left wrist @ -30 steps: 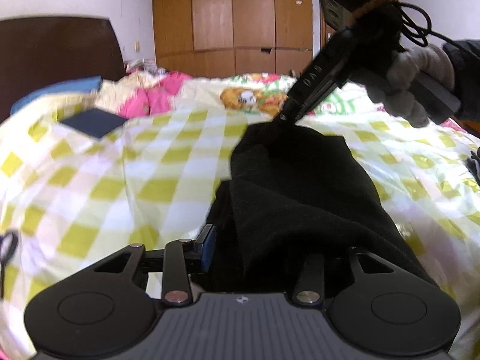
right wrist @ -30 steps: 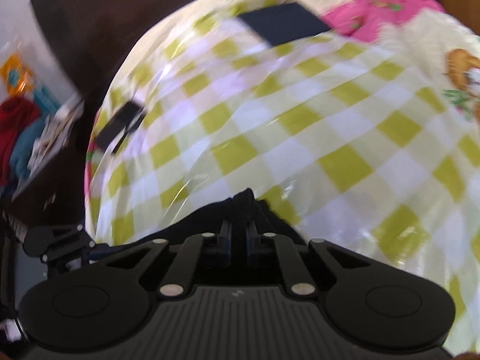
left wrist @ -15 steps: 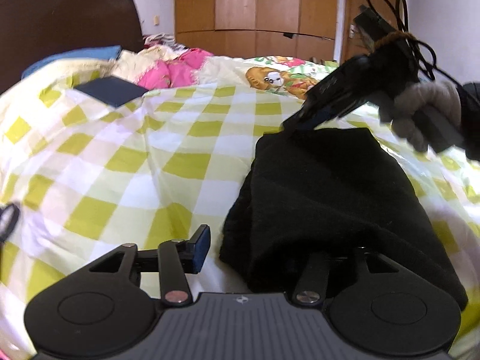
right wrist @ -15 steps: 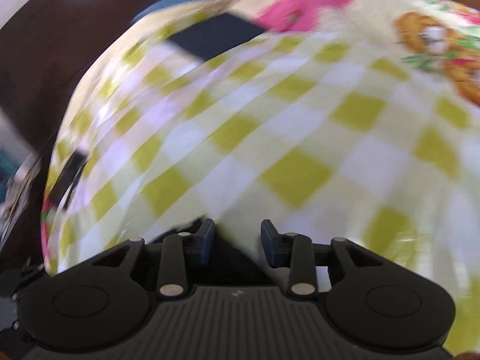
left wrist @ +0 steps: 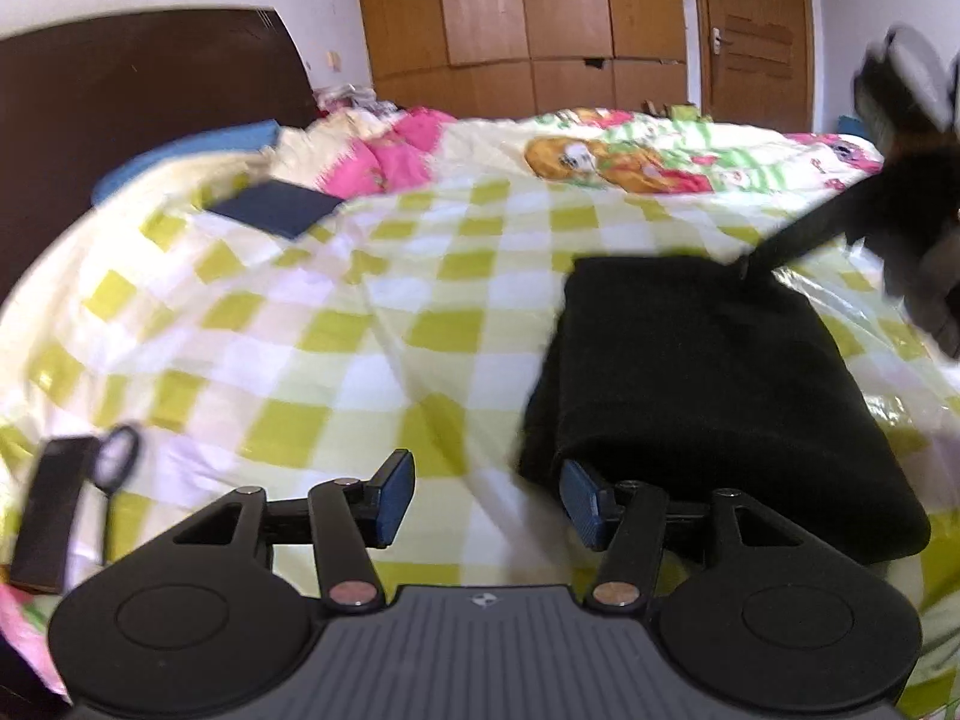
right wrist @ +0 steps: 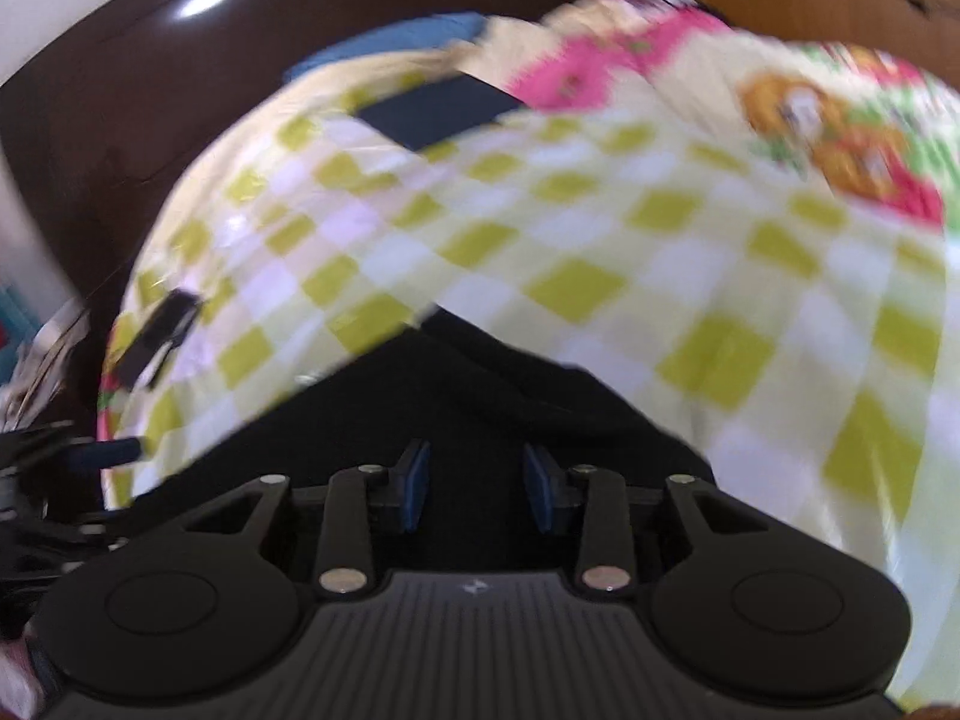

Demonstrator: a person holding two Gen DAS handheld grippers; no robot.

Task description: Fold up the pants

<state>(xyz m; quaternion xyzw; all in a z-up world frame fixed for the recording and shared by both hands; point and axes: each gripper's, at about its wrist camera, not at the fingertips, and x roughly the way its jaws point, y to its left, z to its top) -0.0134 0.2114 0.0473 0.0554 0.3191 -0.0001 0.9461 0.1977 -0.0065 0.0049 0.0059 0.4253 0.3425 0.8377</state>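
Note:
The black pants (left wrist: 708, 384) lie folded in a thick rectangle on the yellow-checked bedspread (left wrist: 360, 324), right of centre in the left wrist view. My left gripper (left wrist: 486, 498) is open and empty, its right finger beside the pants' near left corner. My right gripper (right wrist: 477, 489) is open and empty just above the black pants (right wrist: 480, 396). In the left wrist view the right gripper (left wrist: 780, 252) reaches to the pants' far right corner.
A dark blue folded cloth (left wrist: 273, 207) lies at the far left of the bed. A black flat object with a ring (left wrist: 54, 510) lies at the near left edge. A dark headboard (left wrist: 120, 96) and wooden wardrobes (left wrist: 522, 24) stand behind.
Both grippers have opened and let go of the pants. The pants have dropped flat onto the bed. Both grippers have pulled back a little from the fabric.

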